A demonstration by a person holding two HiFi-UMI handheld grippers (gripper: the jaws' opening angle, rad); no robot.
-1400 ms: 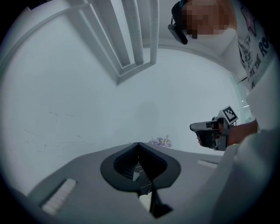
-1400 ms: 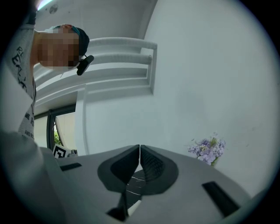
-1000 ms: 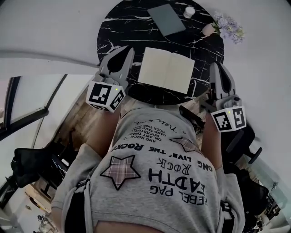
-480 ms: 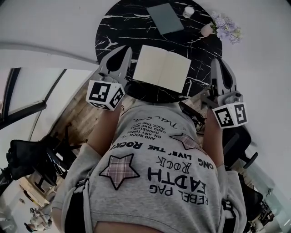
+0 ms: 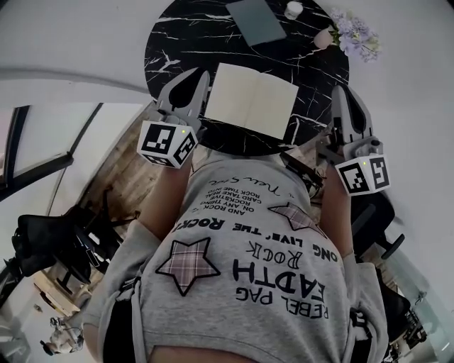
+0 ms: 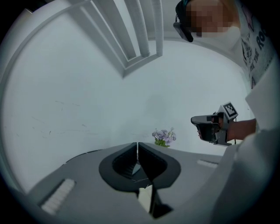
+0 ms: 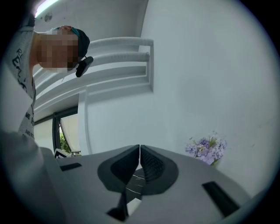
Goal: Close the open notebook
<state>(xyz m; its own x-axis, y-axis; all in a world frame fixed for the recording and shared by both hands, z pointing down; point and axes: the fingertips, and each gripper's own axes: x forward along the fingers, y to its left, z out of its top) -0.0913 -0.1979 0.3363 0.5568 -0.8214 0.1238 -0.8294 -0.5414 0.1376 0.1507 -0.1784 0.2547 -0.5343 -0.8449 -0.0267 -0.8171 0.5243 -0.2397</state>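
1. Both grippers have edged forward along the table's sides since the earlier frames, and the left gripper [image 5: 194,76] now lies closer to the notebook's left page.
2. The open notebook with blank cream pages [image 5: 252,101] lies flat at the near edge of the round black marble table with white veins [image 5: 170,42], spread on both sides of its spine.
3. The left gripper is clenched on nothing: its own view shows the 2 jaws pressed together with only a hairline seam. It hangs over the table's near left edge, just beside the notebook and not touching it.
4. The right gripper [image 5: 342,91] is likewise clenched and empty. It sits at the table's right edge, apart from the notebook's right page.
5. Each gripper carries a cube with black-and-white square markers.
6. A closed grey book [image 5: 255,20] lies at the far edge, with a small white round object [image 5: 293,9] beside it; purple flowers [image 5: 356,37] stand at the far right edge.
7. Print on the person's grey T-shirt [image 5: 284,312], upside down in the head view, reads "REBEL PAG", "EADTH", "ROCK" and "ONG LIVE' THE ROCK", beside 2 plaid stars. The smaller lines are too small to read surely.
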